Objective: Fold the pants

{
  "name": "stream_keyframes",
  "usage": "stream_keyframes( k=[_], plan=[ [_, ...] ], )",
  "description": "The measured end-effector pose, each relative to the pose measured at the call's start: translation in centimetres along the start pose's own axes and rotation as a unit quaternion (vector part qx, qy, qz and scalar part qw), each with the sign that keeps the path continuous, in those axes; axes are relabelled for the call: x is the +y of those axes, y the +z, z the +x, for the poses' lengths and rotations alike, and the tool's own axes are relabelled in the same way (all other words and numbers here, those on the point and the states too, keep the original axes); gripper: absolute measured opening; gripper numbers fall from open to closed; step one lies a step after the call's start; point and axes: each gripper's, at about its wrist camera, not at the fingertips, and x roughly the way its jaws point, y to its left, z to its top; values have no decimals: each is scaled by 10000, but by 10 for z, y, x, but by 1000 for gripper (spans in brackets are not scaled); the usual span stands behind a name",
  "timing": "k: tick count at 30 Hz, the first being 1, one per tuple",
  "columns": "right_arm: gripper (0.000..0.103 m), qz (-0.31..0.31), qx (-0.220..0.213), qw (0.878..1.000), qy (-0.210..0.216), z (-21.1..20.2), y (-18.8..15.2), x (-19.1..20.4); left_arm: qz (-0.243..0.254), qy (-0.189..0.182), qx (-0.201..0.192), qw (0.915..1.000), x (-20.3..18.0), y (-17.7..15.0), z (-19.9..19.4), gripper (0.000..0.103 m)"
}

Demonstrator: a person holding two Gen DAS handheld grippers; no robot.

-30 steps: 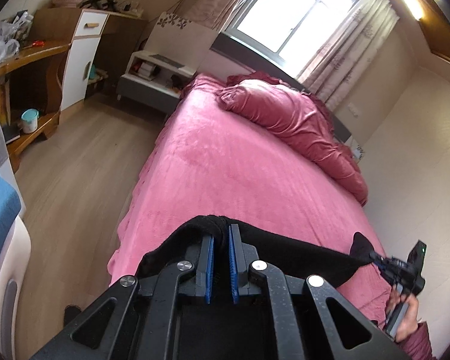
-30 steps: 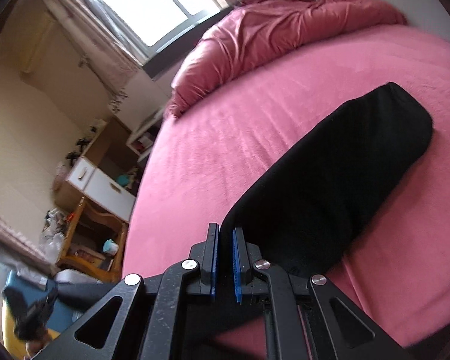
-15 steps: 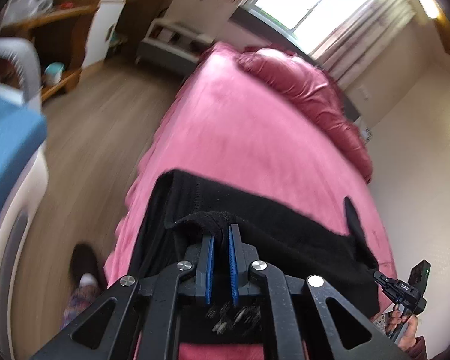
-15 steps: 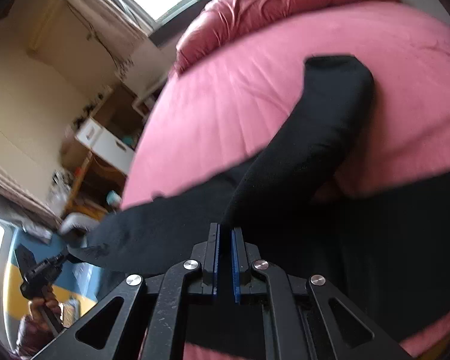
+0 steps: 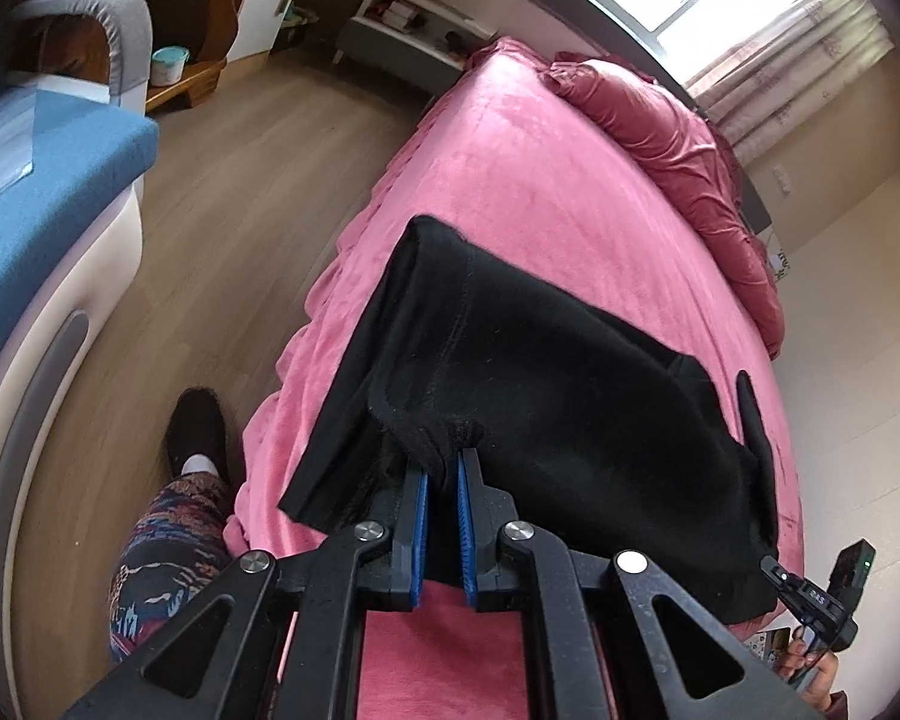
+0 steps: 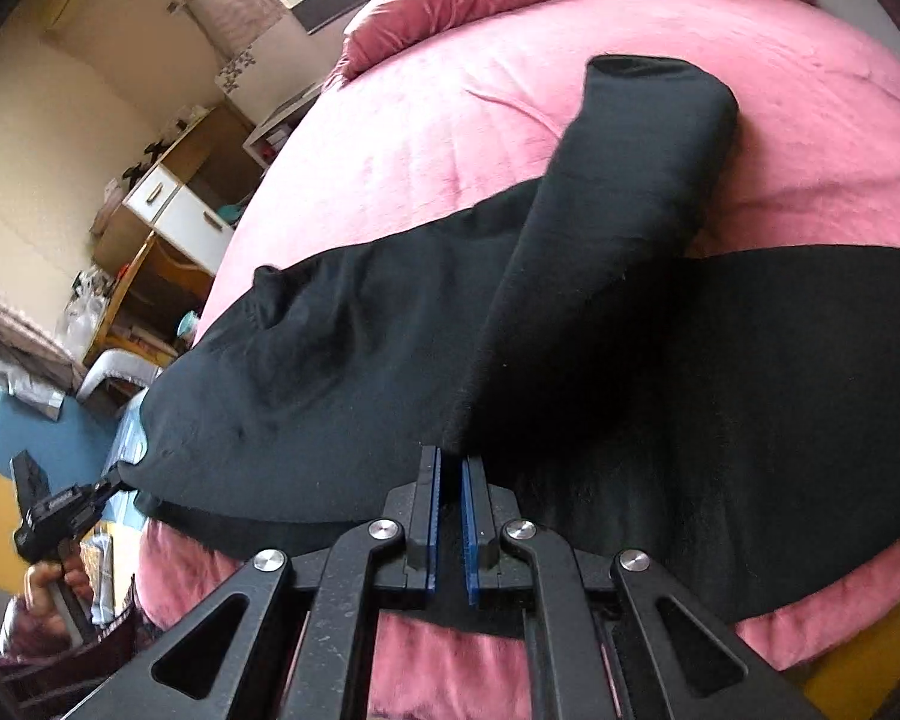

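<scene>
Both grippers, left gripper (image 5: pixel 441 477) and right gripper (image 6: pixel 450 471), clamp the black pants (image 5: pixel 540 384), which since a second ago have spread flatter across the pink bed (image 5: pixel 540 180), ready for folding.

Black pants (image 5: pixel 546 372) lie spread across the pink bed, one leg raised.
</scene>
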Motion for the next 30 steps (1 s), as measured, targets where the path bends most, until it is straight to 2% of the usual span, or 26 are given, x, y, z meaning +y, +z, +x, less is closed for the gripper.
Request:
stream_keyframes(
  k=[2,3,6,7,9,11,14,19,24,26,27,28,29,30],
  plan=[
    [6,-152,193,9997,-82,6,-6,2,-351,24,174,9992,15,-2,6,16],
    [6,-151,280,9994,-127,10,-9,0,-510,2,209,9985,21,-3,6,24],
    [5,-154,536,9980,-289,27,-20,-9,-1090,-232,279,9934,39,-5,2,32],
    [0,-183,656,9971,-336,33,-23,-10,-1250,-315,251,9913,42,-6,-2,32],
    [0,-272,886,9947,-451,45,-31,-12,-1468,-387,86,9884,47,-6,-13,36],
    [0,-272,899,9945,-459,48,-33,-13,-1757,-597,-62,9826,54,-8,-25,38],
    [0,-298,909,9948,-339,45,-29,-13,-1926,-680,-122,9788,58,-10,-31,39],
    [1,-589,990,9933,27,27,-29,-8,-2014,-842,272,9755,45,-17,-11,39],
    [3,-1195,953,9882,-48,10,-24,14,-2099,-712,367,9744,34,-10,8,39],
    [20,-1392,817,9868,-100,6,-21,23,-2185,-550,359,9736,34,-5,13,38],
    [43,-1443,791,9864,-9,7,-19,29,-2222,-561,344,9728,33,-3,14,37],
    [59,-1478,796,9858,107,13,-16,37,-2238,-463,320,9730,33,-1,14,36],
    [60,-1554,792,9846,145,20,-14,46,-2198,-354,247,9746,32,1,13,25],
    [60,-1644,809,9830,140,27,-14,53,-2105,-335,182,9769,30,4,13,20]
  ],
)
